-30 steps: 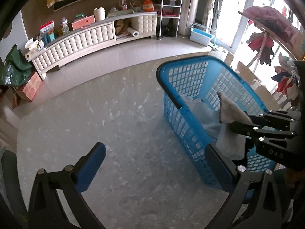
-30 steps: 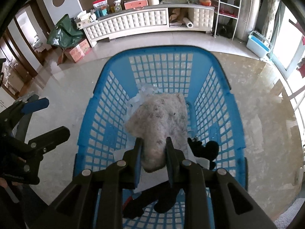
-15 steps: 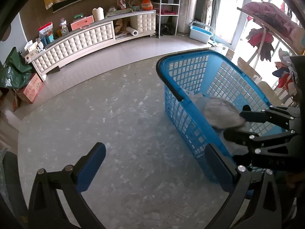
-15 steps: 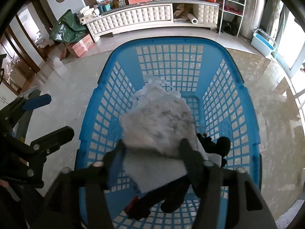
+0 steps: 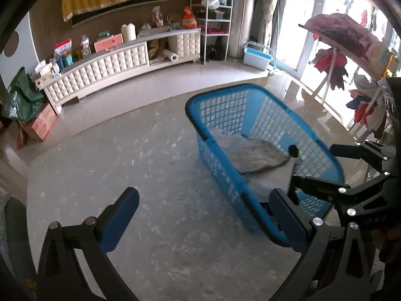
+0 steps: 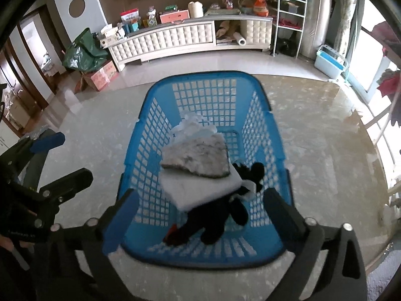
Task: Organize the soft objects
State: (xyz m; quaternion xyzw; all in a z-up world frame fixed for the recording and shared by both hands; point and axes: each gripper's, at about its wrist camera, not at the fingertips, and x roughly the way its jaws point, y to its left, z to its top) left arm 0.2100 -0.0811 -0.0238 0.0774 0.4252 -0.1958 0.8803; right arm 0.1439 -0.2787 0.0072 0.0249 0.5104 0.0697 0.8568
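Observation:
A blue mesh basket stands on the pale floor, also seen at right in the left wrist view. Inside it a grey furry cloth lies loose on a white folded cloth, with a black plush toy beside and below them. My right gripper hangs above the basket's near end. Its jaws are opening wide and nothing is between them. My left gripper is open and empty over bare floor left of the basket. The left view shows the grey cloth and the right gripper too.
A long white tufted cabinet runs along the back wall, with a green bag and a cardboard box at its left end. A metal shelf rack, a light blue tub and a clothes rack stand to the right.
The right gripper opened and let go of the grey cloth, which dropped onto the white cloth in the basket. Both grippers have lifted a little away from the basket.

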